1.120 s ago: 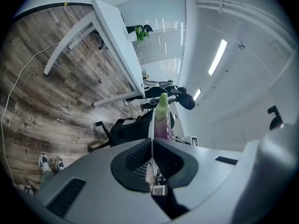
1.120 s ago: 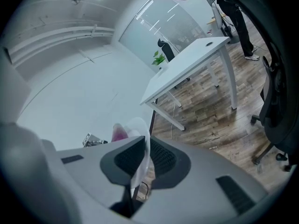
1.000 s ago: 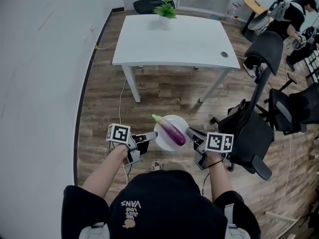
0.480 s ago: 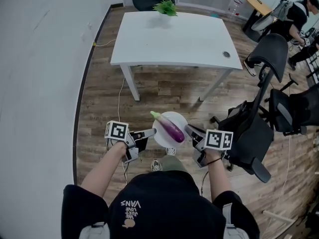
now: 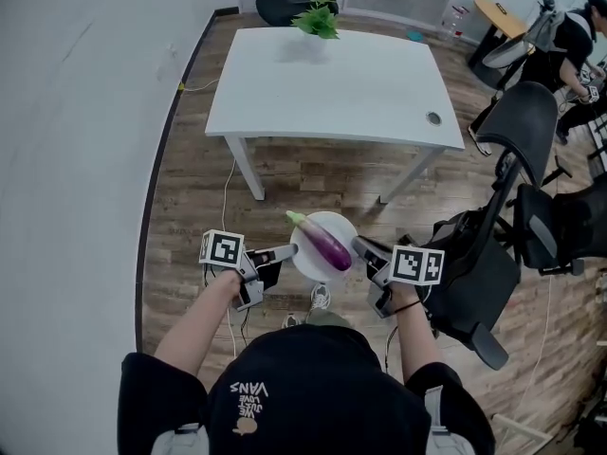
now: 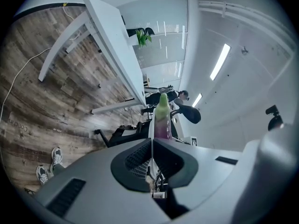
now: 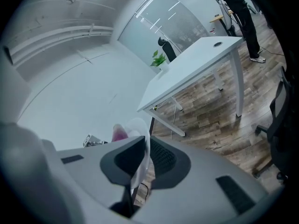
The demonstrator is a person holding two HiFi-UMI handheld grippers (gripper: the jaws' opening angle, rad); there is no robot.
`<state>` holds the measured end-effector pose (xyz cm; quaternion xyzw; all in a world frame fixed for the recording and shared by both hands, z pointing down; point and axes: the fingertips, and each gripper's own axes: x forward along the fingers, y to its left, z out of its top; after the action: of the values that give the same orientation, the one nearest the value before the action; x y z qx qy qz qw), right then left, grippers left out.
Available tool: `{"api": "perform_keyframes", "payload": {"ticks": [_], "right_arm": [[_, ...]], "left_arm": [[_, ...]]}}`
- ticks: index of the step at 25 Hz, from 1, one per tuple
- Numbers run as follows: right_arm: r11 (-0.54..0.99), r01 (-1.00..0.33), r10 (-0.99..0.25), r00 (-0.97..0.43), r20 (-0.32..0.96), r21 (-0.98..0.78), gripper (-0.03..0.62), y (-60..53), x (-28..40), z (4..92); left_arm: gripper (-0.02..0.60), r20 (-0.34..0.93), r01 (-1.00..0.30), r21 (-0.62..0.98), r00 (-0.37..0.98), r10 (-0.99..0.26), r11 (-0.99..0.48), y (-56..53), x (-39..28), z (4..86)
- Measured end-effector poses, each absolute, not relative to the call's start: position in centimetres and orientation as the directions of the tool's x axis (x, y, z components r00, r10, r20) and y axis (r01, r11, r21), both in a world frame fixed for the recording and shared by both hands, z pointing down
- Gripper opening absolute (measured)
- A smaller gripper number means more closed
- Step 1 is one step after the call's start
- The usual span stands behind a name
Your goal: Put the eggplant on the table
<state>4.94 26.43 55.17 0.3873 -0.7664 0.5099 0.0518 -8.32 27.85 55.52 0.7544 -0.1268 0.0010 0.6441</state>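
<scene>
A purple eggplant point(image 5: 322, 244) with a green stem lies on a white plate point(image 5: 308, 259) carried in the air between both grippers. My left gripper point(image 5: 288, 251) is shut on the plate's left rim, my right gripper point(image 5: 358, 247) is shut on its right rim. In the left gripper view the eggplant point(image 6: 162, 118) shows edge-on above the plate's thin rim point(image 6: 151, 143). In the right gripper view the plate point(image 7: 140, 143) runs between the jaws, with the eggplant point(image 7: 119, 133) a pink patch behind it. The white table point(image 5: 327, 85) stands ahead across the wooden floor.
A potted green plant point(image 5: 316, 18) sits at the table's far edge. Black office chairs point(image 5: 498, 207) crowd the right side, and a white wall point(image 5: 76, 140) runs along the left. A person point(image 5: 569, 41) stands at the far right. A cable point(image 5: 229, 188) trails on the floor.
The table has come a little closer and lower in the head view as I walk toward it. Both grippers still carry the plate with the eggplant.
</scene>
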Motion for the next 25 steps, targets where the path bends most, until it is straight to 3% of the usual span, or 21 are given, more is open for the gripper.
{"api": "perform_keyframes", "payload": {"ticks": [25], "right_arm": [[0.238,-0.627,-0.491,-0.737,0.465,-0.741,0.046,14.7,8.9,55.7]], "left_arm": [[0.02,0.162,-0.202,0.97,0.953,-0.258,-0.137,17.0,-4.2,56.1]]}}
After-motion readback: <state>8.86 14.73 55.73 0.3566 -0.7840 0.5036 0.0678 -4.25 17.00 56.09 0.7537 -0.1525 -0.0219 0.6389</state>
